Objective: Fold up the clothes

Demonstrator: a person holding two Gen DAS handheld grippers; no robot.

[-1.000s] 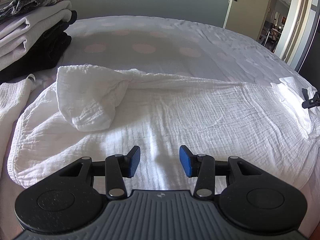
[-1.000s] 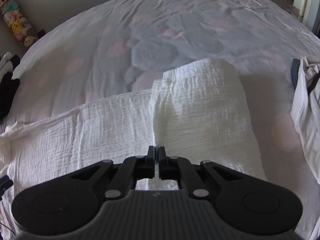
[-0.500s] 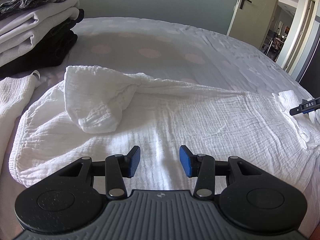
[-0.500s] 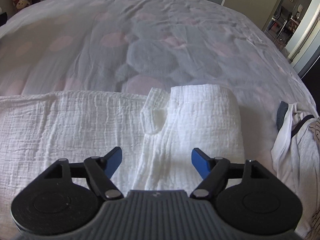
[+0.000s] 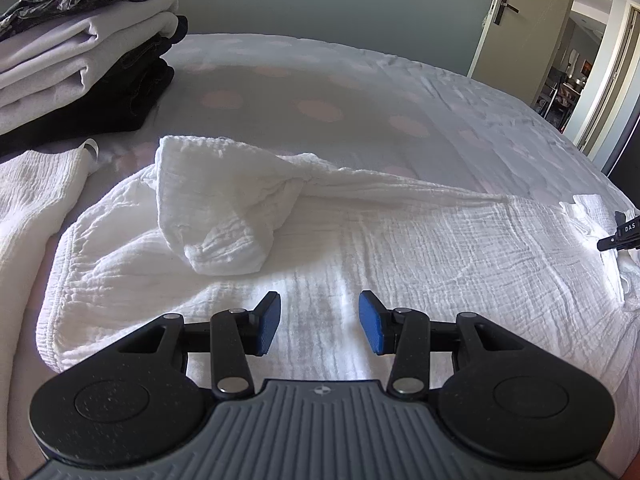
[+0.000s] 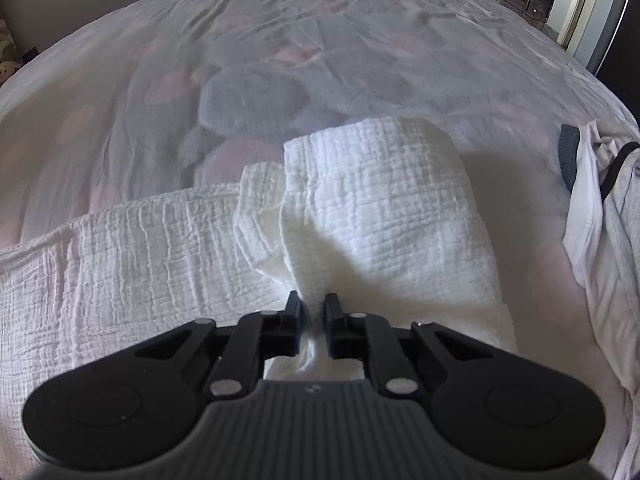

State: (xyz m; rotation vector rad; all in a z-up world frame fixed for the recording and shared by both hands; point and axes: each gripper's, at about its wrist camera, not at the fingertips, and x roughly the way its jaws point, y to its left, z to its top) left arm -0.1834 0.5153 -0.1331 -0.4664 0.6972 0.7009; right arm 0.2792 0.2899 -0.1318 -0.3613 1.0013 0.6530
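Note:
A white crinkled garment (image 5: 420, 248) lies spread across the bed, one sleeve (image 5: 216, 216) folded in over its left side. My left gripper (image 5: 319, 322) is open and empty, low over the garment's near edge. In the right wrist view the other sleeve (image 6: 392, 208) is folded over the garment's right end (image 6: 132, 256). My right gripper (image 6: 313, 322) is shut on a pinch of this white fabric at the sleeve's near edge. The right gripper's tip also shows at the far right of the left wrist view (image 5: 620, 236).
A stack of folded grey and black clothes (image 5: 76, 64) sits at the back left of the bed (image 5: 360, 92). Another white cloth (image 5: 28, 192) lies at the left. A loose white and grey garment pile (image 6: 604, 208) lies at the right. An open door (image 5: 520, 20) stands behind.
My right gripper opened half a second ago, then closed again on the folded sleeve's fabric. My left gripper stayed open and drifted slightly; the left sleeve has not moved.

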